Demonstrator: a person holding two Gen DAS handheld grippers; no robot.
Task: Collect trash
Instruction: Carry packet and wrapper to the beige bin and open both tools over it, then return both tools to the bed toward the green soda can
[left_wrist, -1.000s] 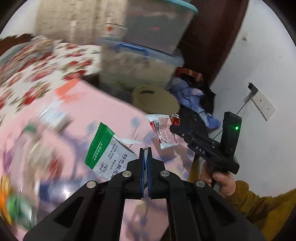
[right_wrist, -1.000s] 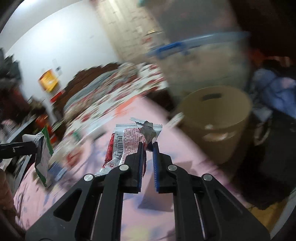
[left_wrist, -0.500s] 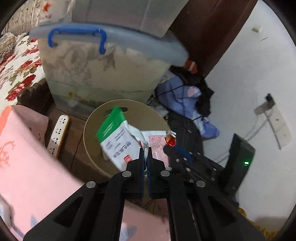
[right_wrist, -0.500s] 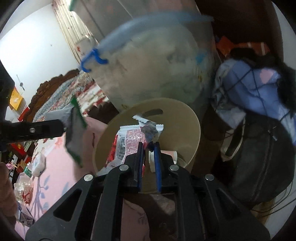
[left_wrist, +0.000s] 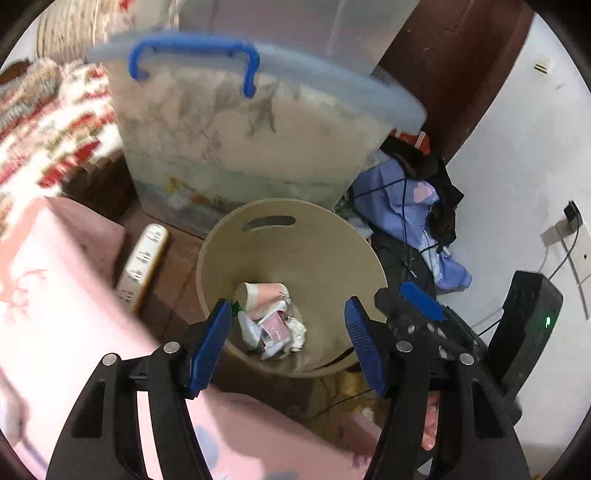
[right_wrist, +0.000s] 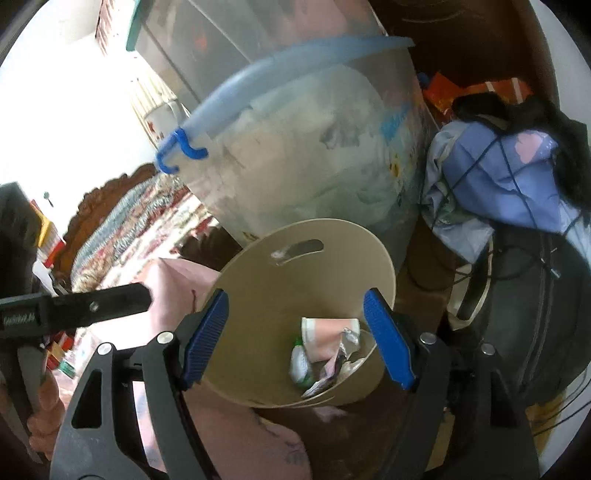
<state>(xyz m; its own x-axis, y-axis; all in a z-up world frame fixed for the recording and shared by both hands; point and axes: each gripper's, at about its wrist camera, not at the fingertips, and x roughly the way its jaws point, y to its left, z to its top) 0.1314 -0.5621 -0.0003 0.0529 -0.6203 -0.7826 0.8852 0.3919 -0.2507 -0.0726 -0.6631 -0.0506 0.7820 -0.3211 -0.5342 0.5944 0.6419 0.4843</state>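
The left gripper (left_wrist: 288, 332) and the right gripper (right_wrist: 297, 338) both point downward side by side, each with its 2 blue-padded jaws spread wide and holding nothing.

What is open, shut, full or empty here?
left gripper: jaws open, empty
right gripper: jaws open, empty
trash bin: upright, no lid, wrappers lying at its bottom
storage box: lid on, full

Tan bin (left_wrist: 258, 236), blue-handled clear tub (left_wrist: 236, 147), pink cloth (left_wrist: 55, 295), red-floral bedding (left_wrist: 48, 122).
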